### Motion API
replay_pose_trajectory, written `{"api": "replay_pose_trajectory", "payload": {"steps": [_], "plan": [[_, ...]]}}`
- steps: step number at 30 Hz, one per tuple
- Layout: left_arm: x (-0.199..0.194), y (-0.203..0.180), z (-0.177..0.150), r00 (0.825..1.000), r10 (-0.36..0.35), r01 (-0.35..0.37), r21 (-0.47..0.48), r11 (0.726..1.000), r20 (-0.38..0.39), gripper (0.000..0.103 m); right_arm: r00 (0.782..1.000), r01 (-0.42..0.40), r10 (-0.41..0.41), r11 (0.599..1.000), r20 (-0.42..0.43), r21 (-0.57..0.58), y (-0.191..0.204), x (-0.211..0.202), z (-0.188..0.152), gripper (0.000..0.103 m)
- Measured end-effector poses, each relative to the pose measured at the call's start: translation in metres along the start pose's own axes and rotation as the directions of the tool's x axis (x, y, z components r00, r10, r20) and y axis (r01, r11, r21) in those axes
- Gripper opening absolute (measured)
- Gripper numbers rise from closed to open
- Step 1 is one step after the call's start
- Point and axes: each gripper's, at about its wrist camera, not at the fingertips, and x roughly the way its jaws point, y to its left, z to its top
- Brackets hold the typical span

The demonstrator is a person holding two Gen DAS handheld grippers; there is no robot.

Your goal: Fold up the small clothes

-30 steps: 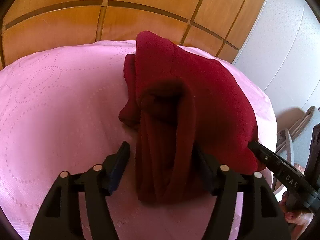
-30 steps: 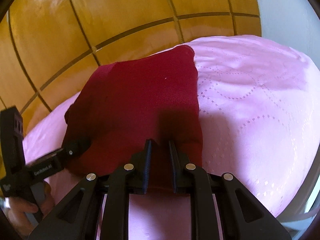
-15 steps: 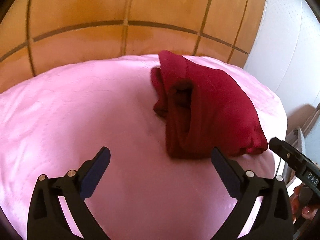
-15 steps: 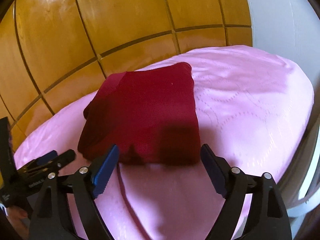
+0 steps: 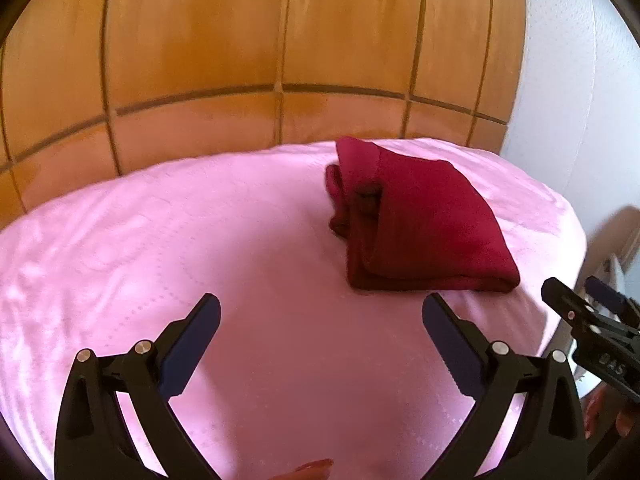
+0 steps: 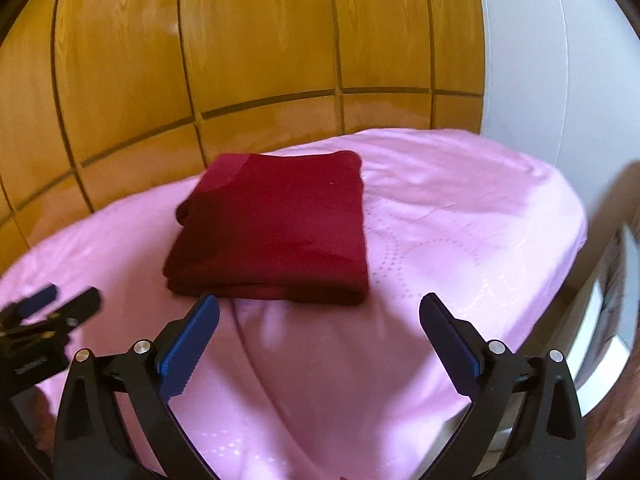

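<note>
A dark red garment (image 5: 420,224) lies folded into a compact rectangle on the pink bedcover (image 5: 160,240). In the right wrist view the garment (image 6: 276,228) shows a flat top and stacked layers along its near edge. My left gripper (image 5: 320,300) is open and hangs above bare cover, short of the garment and to its left. My right gripper (image 6: 320,299) has its jaws opening, nothing between them, just short of the garment's near edge. Each gripper shows in the other's view: the right gripper (image 5: 574,284) at the right, the left gripper (image 6: 68,294) at the left.
A glossy wood-panelled wall (image 5: 200,40) stands right behind the bed. A white wall (image 6: 560,60) runs along the right side. The pink bedcover (image 6: 460,220) drops off at its right edge, with pale furniture (image 6: 608,300) beyond it.
Both grippers let go of the red garment, opened wide and drew back and up from it. The garment now lies free and smaller in both views.
</note>
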Motion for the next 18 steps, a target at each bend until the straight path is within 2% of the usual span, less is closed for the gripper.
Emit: {"api": "replay_pose_trajectory", "payload": {"steps": [5,18], "plan": [[-0.0054,-0.0015,-0.0007,1.0,0.018,-0.018,0.009,1.0,0.004,0.101,1.0,-0.006,0.007,0.999,-0.017,0.032,-0.0033,0.001,-0.0009,0.099],[-0.0061,-0.0012,0.0032,0.999,0.041,-0.041,-0.001,0.999,0.007,0.101,1.0,0.008,-0.008,1.0,-0.003,0.019,-0.0022,-0.0037,0.0014,0.099]]}}
